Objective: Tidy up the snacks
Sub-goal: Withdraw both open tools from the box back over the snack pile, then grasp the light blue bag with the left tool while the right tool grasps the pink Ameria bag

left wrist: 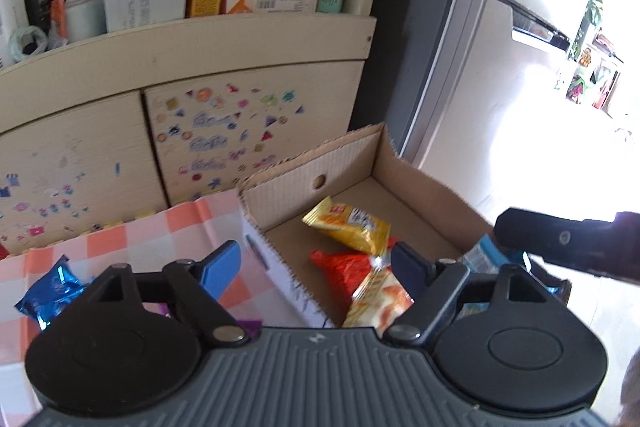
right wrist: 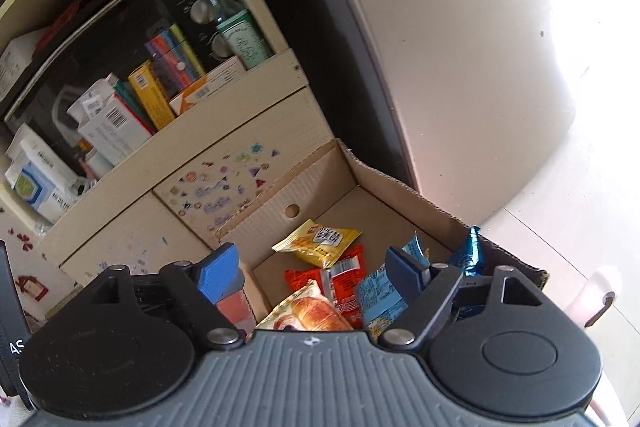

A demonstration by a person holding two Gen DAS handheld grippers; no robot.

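Currently both grippers hover over an open cardboard box (left wrist: pixel 420 183) that stands on the tabletop against a cream cabinet (left wrist: pixel 120 131).

Left gripper (left wrist: pixel 316 267): jaws spread, nothing between the pads. Its blue fingertips (left wrist: pixel 220 269) straddle the near-left wall of the box.

Right gripper (right wrist: pixel 314 269): jaws spread, nothing pinched.

Contents of the box, counted in the right wrist view:
- one yellow packet (right wrist: pixel 320 241), farthest in
- one red packet (right wrist: pixel 344 283), just nearer, partly under the others
- one pastry packet (right wrist: pixel 308 313) showing a croissant, nearest the camera
- one light-blue packet (right wrist: pixel 378 297), right of the red one
- one shiny blue wrapper (right wrist: pixel 468 251) leaning at the right wall

Outside the box, the left wrist view shows one blue foil snack (left wrist: pixel 48 293) lying on the pink-and-white checked cloth (left wrist: pixel 140 239) to the left, with a purple scrap near it, partly hidden by the gripper body.

The cabinet doors carry many small stickers (left wrist: pixel 224 131); the shelf above holds assorted cartons
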